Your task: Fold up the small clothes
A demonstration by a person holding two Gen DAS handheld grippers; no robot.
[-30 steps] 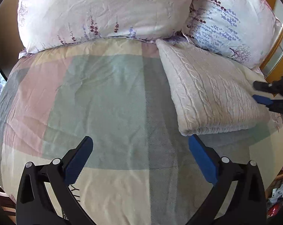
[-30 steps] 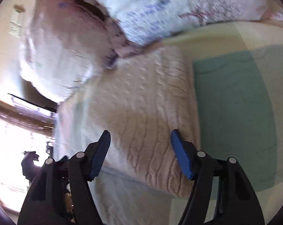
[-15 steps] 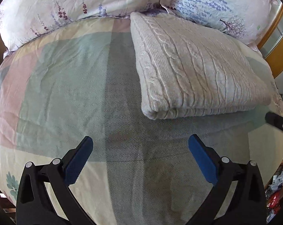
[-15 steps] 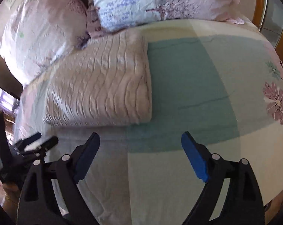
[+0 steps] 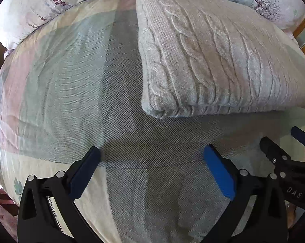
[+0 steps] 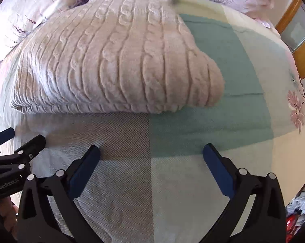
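A cream cable-knit sweater [image 5: 213,56] lies folded into a flat rectangle on the bed, its folded edge toward me; it also shows in the right wrist view [image 6: 112,60]. My left gripper [image 5: 152,162] is open and empty, above the blanket just short of the sweater's near edge. My right gripper [image 6: 151,159] is open and empty too, also short of the near edge. Each gripper shows at the side of the other's view: the right gripper [image 5: 284,141], the left gripper [image 6: 21,139].
The bed is covered by a checked blanket [image 5: 61,81] in green, grey, pink and cream. Floral pillows [image 5: 51,4] lie behind the sweater [image 6: 41,6]. A wooden frame [image 6: 302,46] stands at the right. Clutter lies on the floor at the bed's right [image 6: 298,208].
Both grippers have drawn back from the sweater toward its near edge. The right one has swung round to face the sweater head-on. The sweater lies still.
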